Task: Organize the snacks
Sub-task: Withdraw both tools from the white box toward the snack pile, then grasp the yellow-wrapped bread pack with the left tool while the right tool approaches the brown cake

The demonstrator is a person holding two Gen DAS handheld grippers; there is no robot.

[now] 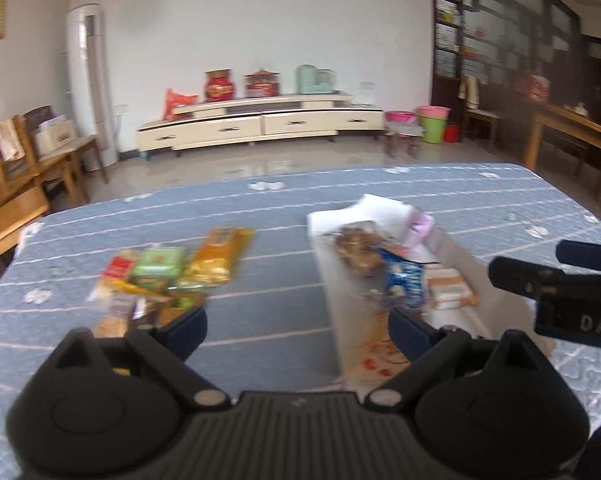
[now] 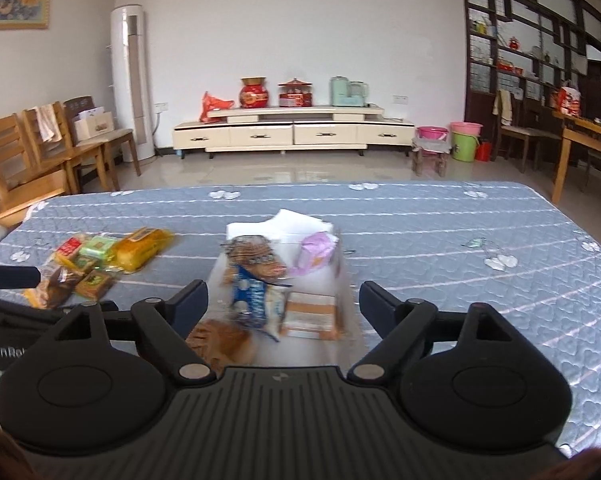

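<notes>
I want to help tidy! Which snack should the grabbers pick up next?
Probably the left gripper should reach to the loose snack pile and take the yellow packet. Its jaws are open and empty, and that pile lies outside the white box.

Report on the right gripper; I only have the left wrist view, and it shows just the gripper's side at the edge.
Observer: The right gripper is open and holds nothing.
Operator: Say what it points at.
Observer: The box. Its near end lies between the fingers; whether they touch it I cannot tell.
</notes>
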